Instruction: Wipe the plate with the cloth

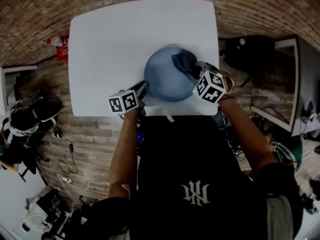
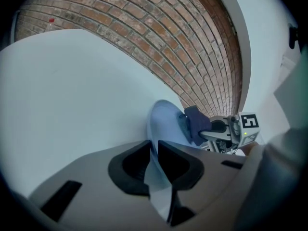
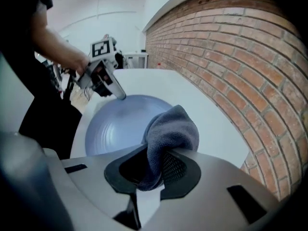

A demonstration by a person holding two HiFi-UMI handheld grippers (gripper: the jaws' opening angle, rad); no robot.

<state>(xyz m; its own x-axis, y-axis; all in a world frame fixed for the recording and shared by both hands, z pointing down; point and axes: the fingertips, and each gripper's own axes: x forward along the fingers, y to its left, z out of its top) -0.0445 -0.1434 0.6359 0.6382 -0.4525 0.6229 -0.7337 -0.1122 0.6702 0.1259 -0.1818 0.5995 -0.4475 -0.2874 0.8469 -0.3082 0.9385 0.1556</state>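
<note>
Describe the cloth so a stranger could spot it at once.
Find the white table, then the round blue plate on it. The cloth is the only dark, bunched thing over its right side, pinched in the right gripper.

Even, soft light; strong fisheye warp, dark vignetted corners, slight blur.

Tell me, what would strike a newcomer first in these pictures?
A blue plate sits near the front edge of a white table, with brick floor all around it. The left gripper pinches the plate's near rim. The right gripper clamps a bunched dark cloth over the plate's right side.
</note>
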